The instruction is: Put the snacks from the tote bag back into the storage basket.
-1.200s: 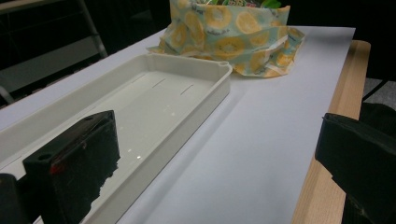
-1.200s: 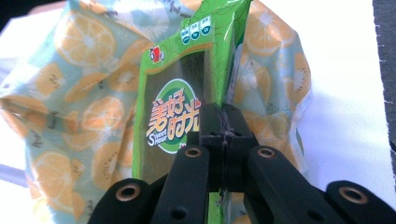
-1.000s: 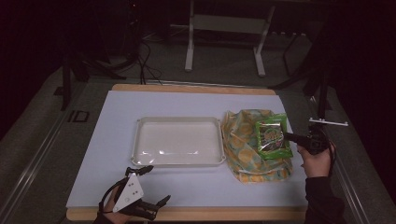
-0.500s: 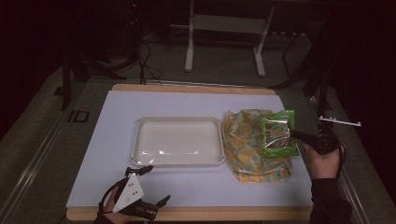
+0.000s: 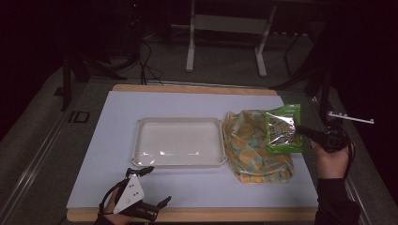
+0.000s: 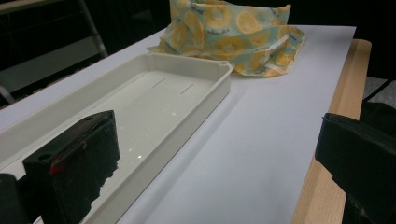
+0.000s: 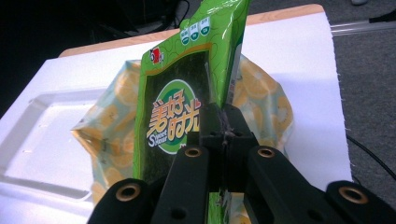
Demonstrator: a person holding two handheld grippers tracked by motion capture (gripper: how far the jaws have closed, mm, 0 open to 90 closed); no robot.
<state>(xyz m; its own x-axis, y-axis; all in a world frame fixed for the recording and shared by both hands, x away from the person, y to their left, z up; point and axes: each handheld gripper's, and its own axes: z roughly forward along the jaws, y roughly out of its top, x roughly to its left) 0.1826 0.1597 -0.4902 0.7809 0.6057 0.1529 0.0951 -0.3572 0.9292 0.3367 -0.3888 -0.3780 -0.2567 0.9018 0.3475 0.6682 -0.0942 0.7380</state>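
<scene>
A green snack packet (image 5: 282, 129) (image 7: 187, 98) hangs above the yellow-and-teal patterned cloth bag (image 5: 253, 145) (image 7: 112, 135) (image 6: 233, 35), held at its right edge by my right gripper (image 5: 305, 133) (image 7: 223, 122), whose jaws are shut on it. An empty white tray (image 5: 178, 142) (image 6: 140, 107) (image 7: 42, 140) lies at the middle of the white mat, left of the bag. My left gripper (image 5: 148, 190) (image 6: 215, 182) rests at the mat's near left edge, open, with nothing between its jaws.
The white mat (image 5: 187, 187) covers a wooden tabletop (image 5: 197, 214) (image 6: 327, 177). Metal stand legs (image 5: 190, 42) and cables (image 5: 145, 61) sit on the dark floor beyond the table. A white bar (image 5: 349, 117) sticks out past the table's right side.
My right gripper has lifted the green packet off the cloth bag and carried it up and to the right. The left gripper has stayed put.
</scene>
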